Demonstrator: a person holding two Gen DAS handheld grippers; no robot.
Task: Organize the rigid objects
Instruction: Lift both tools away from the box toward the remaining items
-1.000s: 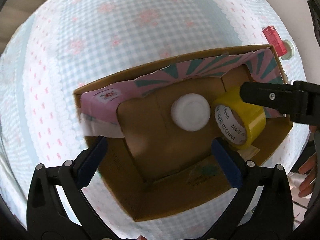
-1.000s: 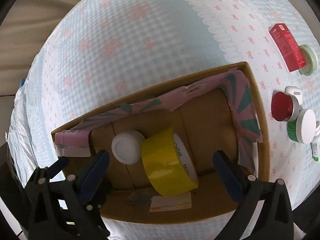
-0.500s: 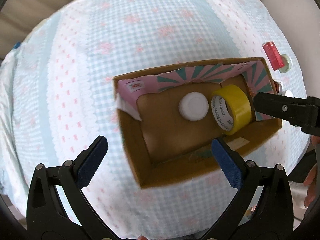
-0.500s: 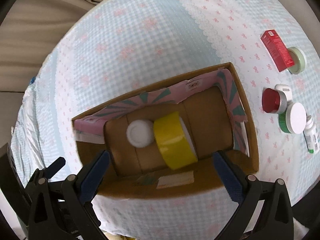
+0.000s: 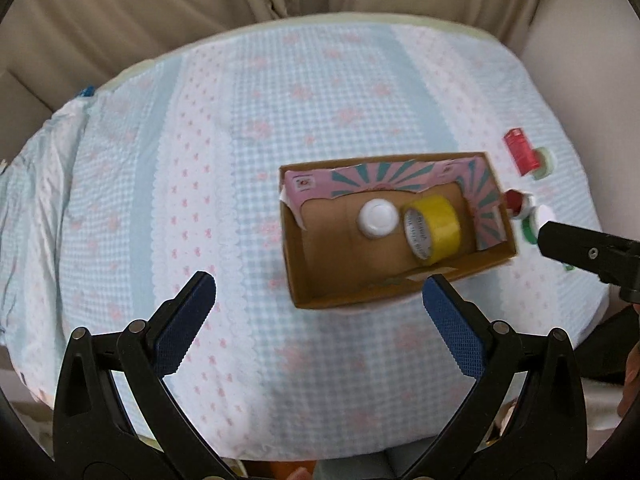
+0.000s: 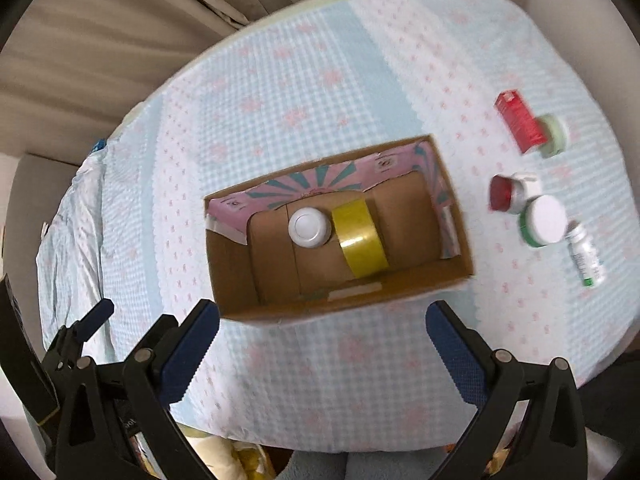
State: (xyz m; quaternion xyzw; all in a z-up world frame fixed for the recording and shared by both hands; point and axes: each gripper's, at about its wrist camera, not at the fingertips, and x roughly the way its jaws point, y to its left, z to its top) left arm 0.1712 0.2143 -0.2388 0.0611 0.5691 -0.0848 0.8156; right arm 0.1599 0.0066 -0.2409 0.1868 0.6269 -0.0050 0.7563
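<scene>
Inside the cardboard box [image 6: 452,216], a white-capped jar [image 6: 309,227] and yellow tape roll [image 6: 360,236] sit; five items at three o'clock, including the red carton [image 6: 519,122], remain. Left gripper [image 5: 318,304] and right gripper [image 6: 322,336] gape wide, empty.

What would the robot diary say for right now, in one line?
left claw: open, empty | right claw: open, empty | cardboard box: yellow tape, white jar | outside: red box

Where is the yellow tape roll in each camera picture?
Left wrist view: the yellow tape roll sits right of centre, inside the cardboard box, toward its right end.
Right wrist view: the tape roll sits near the middle of the picture, in the middle of the box.
Shared landmark: the white round lid touches the tape's left side in both.
</scene>
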